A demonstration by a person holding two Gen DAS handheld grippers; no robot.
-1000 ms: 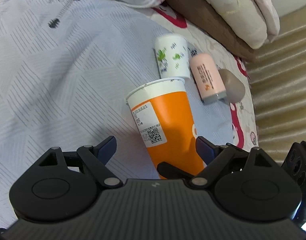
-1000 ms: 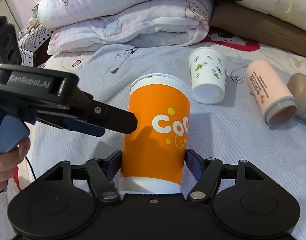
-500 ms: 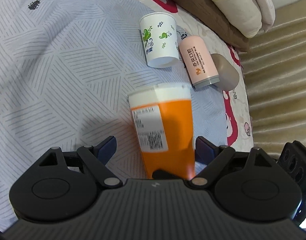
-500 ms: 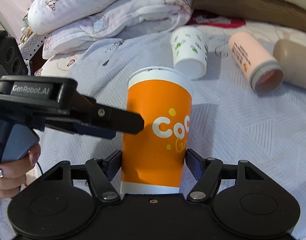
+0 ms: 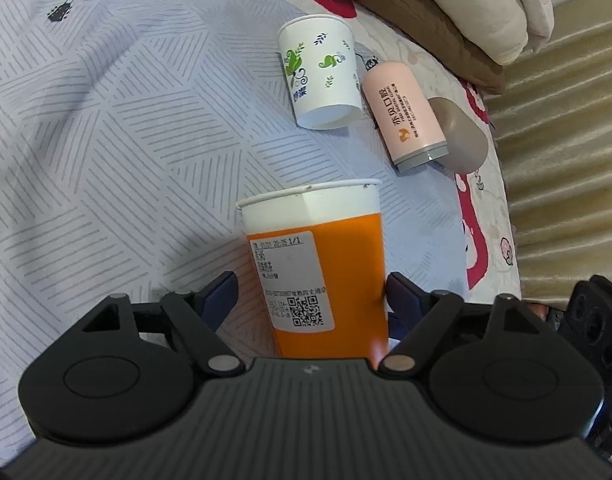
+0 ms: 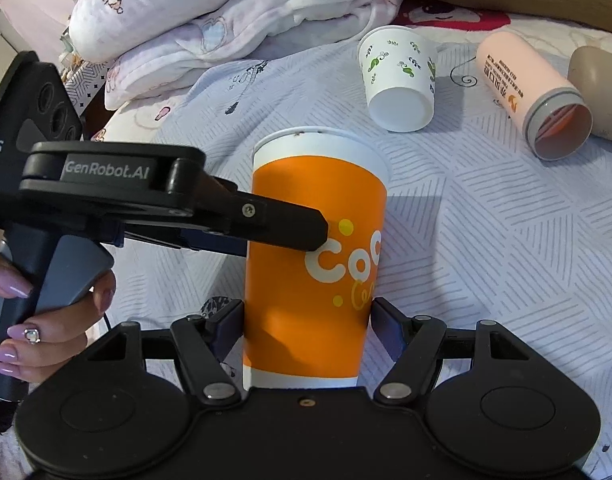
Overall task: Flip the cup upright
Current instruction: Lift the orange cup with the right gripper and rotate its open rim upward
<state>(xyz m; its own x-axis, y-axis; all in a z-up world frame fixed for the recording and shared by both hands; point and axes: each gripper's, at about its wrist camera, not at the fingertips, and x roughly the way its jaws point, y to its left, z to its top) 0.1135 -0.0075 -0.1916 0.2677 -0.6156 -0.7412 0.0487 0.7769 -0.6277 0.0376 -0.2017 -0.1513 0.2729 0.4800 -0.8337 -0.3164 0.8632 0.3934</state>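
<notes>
A tall orange paper cup (image 6: 318, 264) with a white rim stands mouth up on the bed; it also shows in the left wrist view (image 5: 326, 272) with a white label. My right gripper (image 6: 308, 330) is shut on its lower part. My left gripper (image 5: 310, 300) is open around the cup's middle, its right finger (image 5: 402, 300) close to the wall, the left one apart. The left gripper shows in the right wrist view (image 6: 265, 228) reaching in from the left.
A small white leaf-print paper cup (image 6: 398, 80) lies on its side behind. A pink tube cup (image 6: 534, 96) and a beige cap (image 6: 598, 88) lie to the right. Folded blankets (image 6: 233, 16) are piled at the back. A curtain (image 5: 566, 160) hangs right.
The orange cup has been tilted from leaning to standing straight. My left gripper has moved in around it, one finger now crossing its front in the right wrist view.
</notes>
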